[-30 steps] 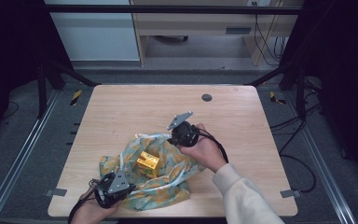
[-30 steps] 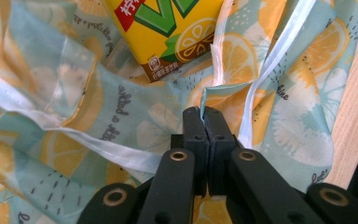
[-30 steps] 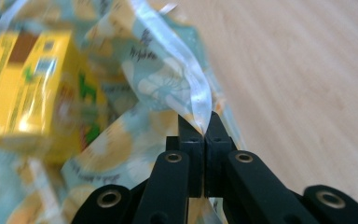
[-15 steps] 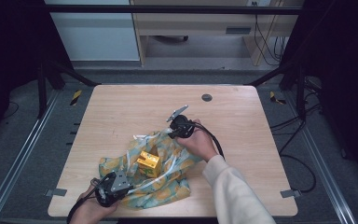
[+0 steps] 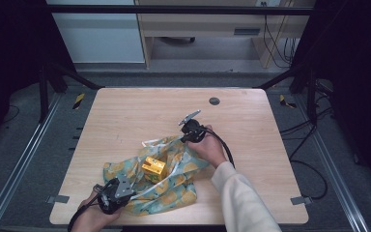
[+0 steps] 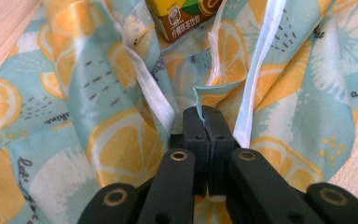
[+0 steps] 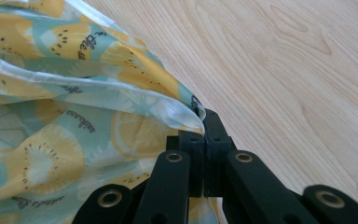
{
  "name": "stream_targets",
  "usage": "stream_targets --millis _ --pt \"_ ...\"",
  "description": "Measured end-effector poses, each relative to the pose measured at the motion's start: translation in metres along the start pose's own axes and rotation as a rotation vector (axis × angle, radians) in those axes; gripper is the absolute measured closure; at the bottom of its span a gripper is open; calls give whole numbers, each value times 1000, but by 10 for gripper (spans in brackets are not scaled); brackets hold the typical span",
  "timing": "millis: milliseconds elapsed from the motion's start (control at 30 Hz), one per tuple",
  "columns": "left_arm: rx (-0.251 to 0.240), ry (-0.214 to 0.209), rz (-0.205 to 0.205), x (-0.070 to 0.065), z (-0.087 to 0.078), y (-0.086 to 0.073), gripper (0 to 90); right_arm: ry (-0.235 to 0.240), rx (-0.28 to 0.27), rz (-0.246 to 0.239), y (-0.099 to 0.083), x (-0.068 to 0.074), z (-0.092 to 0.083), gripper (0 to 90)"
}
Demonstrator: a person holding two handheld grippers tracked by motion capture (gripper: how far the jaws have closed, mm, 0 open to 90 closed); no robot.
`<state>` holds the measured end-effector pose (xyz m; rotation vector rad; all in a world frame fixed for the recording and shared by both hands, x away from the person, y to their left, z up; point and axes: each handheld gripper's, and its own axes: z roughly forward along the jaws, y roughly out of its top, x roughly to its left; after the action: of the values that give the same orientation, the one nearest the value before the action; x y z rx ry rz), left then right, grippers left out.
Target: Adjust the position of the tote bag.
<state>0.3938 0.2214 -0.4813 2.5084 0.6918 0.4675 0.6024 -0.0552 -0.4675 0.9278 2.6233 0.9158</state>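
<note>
A light-blue cloth bag (image 5: pixel 174 186) printed with lemon slices lies spread on the wooden table (image 5: pixel 125 116). A small yellow drink carton (image 5: pixel 153 167) rests on the cloth near its middle; its brown lower part (image 6: pixel 186 18) faces the left gripper view. My left gripper (image 5: pixel 121 191) is at the bag's near-left corner, shut on a fold of the cloth (image 6: pixel 204 114). My right gripper (image 5: pixel 186 136) is at the far-right corner, shut on the bag's white-edged hem (image 7: pixel 186 116), low over the table.
A round dark grommet (image 5: pixel 214 101) sits in the table's far side. White straps (image 5: pixel 152 142) of the bag trail on the wood. Black frame rails (image 5: pixel 24 159) run along both table sides, and cables (image 5: pixel 309 145) hang at the right.
My right gripper has moved toward the far side and down to the table, drawing the bag's corner with it and spreading the cloth. The left gripper has stayed put.
</note>
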Motion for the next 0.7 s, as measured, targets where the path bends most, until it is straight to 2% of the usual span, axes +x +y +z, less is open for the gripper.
stream_targets --millis 367,500,700 --pt "3 0 3 0 -1 -1 900 -42 3 -1 -4 -5 2 893" --pt "3 -1 4 0 -1 -1 900 -44 0 6 -5 -6 2 893" --pt "-1 -6 3 -1 -2 -1 900 -62 9 -22 -5 -7 2 893"
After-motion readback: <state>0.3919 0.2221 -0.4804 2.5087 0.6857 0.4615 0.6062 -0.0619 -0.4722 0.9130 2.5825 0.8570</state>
